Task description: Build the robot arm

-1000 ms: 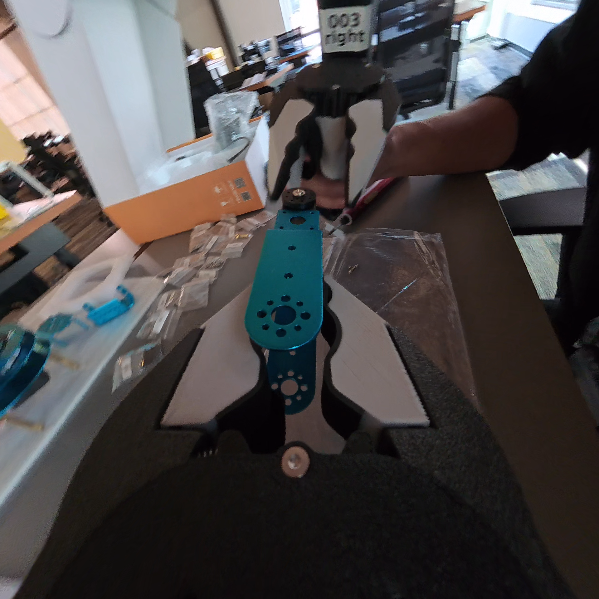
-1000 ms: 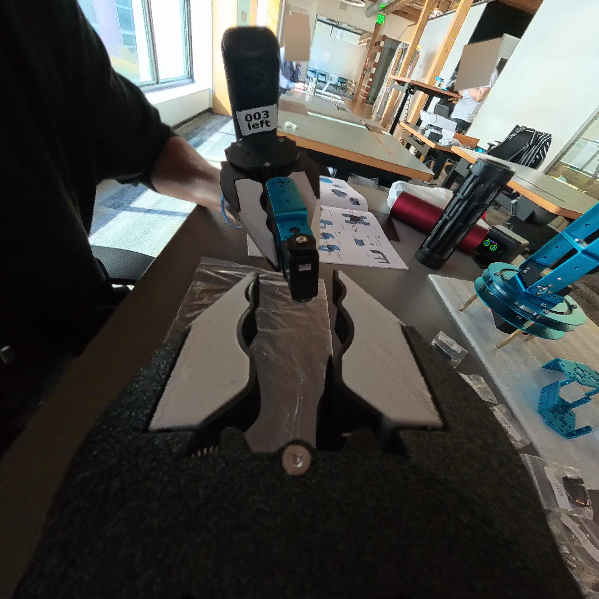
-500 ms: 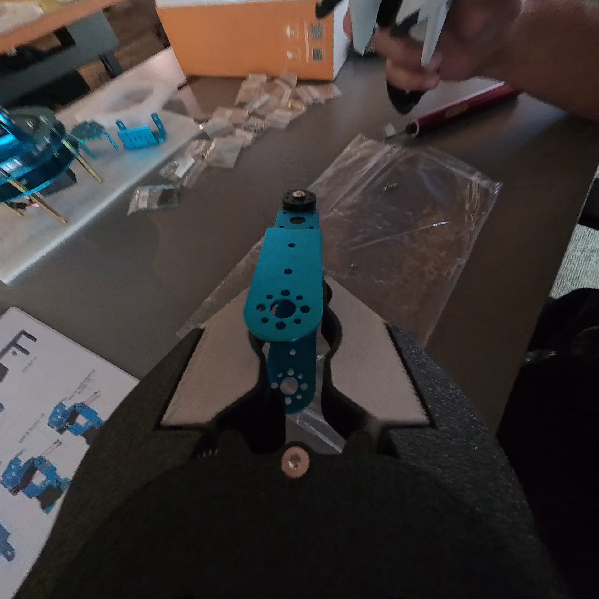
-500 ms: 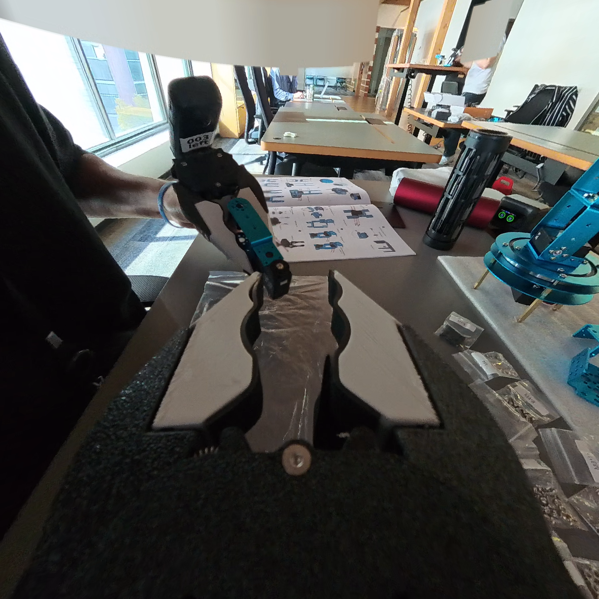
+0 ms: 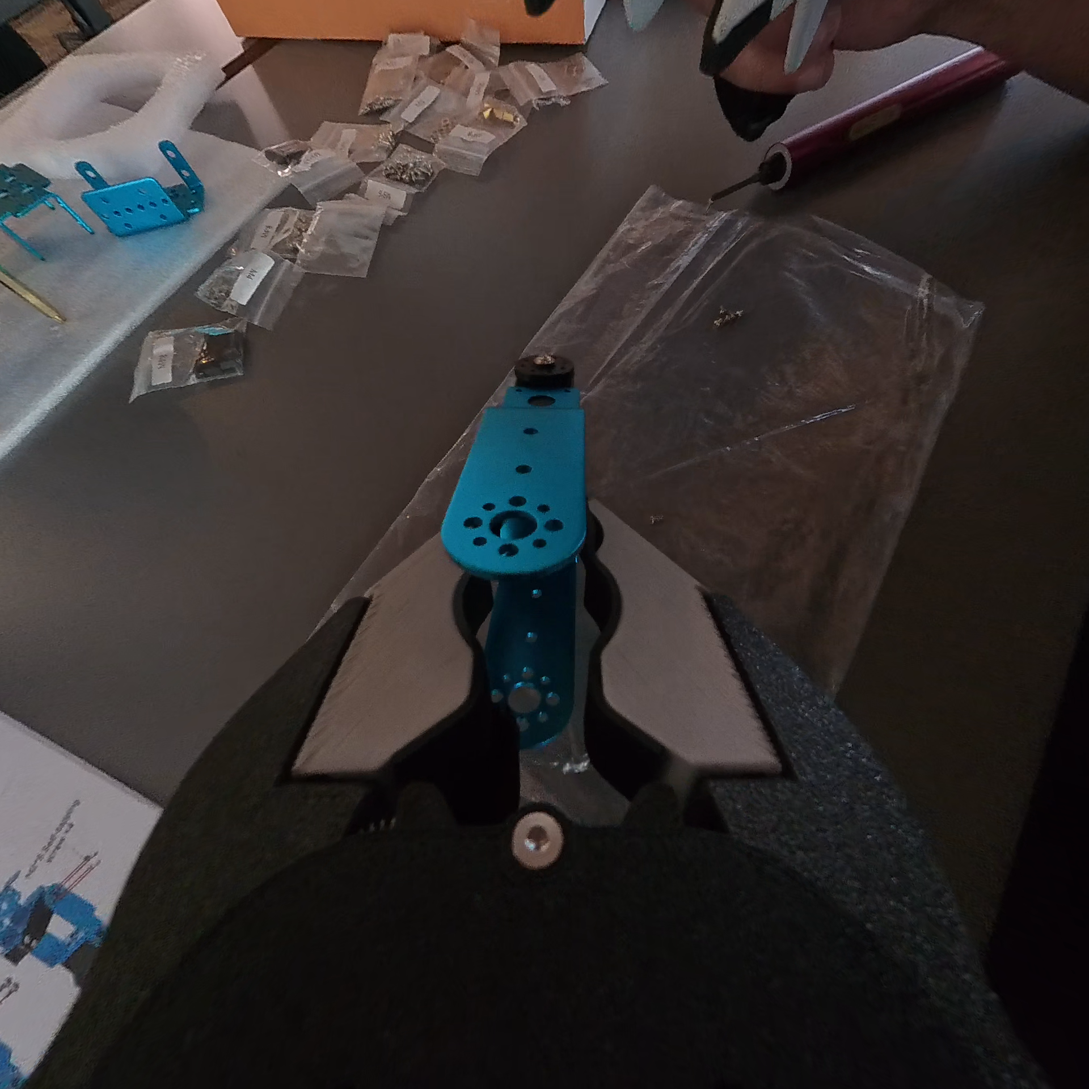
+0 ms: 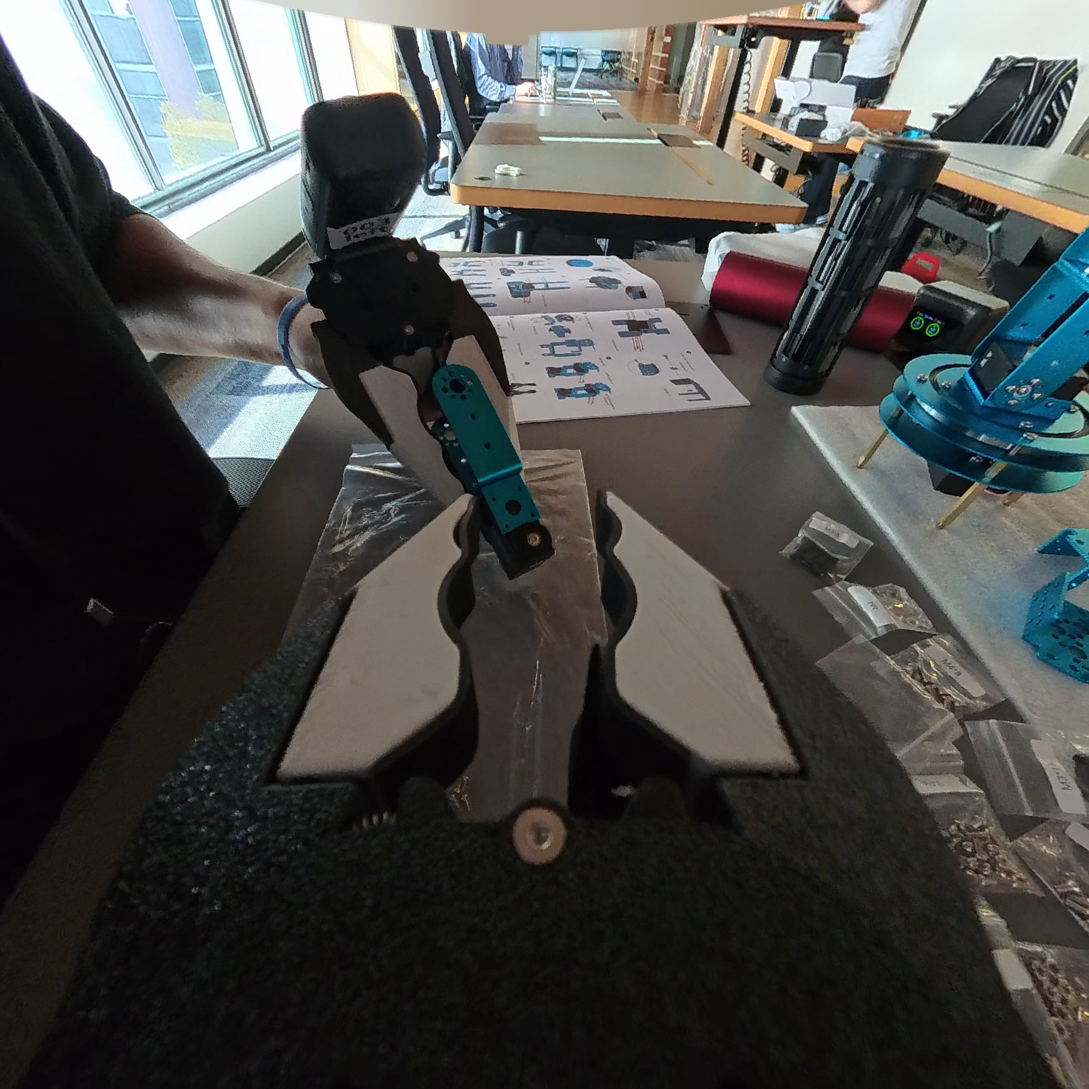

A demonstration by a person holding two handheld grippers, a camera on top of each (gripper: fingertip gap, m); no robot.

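My left gripper (image 5: 521, 524) is shut on a blue perforated metal bracket (image 5: 518, 489) with a small black servo (image 5: 543, 371) at its far end. It holds the bracket tilted down over a clear plastic bag (image 5: 766, 412) on the dark table. In the right wrist view the left gripper (image 6: 454, 448) and its bracket (image 6: 477, 436) point down at the bag (image 6: 530, 636), with the servo (image 6: 530, 548) just above it. My right gripper (image 6: 536, 501) is open and empty, facing the servo from close by. It also shows at the top of the left wrist view (image 5: 725, 35).
A red-handled screwdriver (image 5: 884, 124) lies by the bag's far corner, with tiny screws (image 5: 728, 317) on the bag. Several small hardware bags (image 5: 353, 177) and a blue U-bracket (image 5: 141, 200) lie left. An open instruction booklet (image 6: 589, 342), a black cylinder (image 6: 848, 265) and a blue robot base (image 6: 990, 412) stand behind. One gripper's finger ends stand about 11 cm off the other's.
My left gripper has tipped the bracket from level to pointing down at the bag. My right gripper has drawn back and up, away from the servo end.
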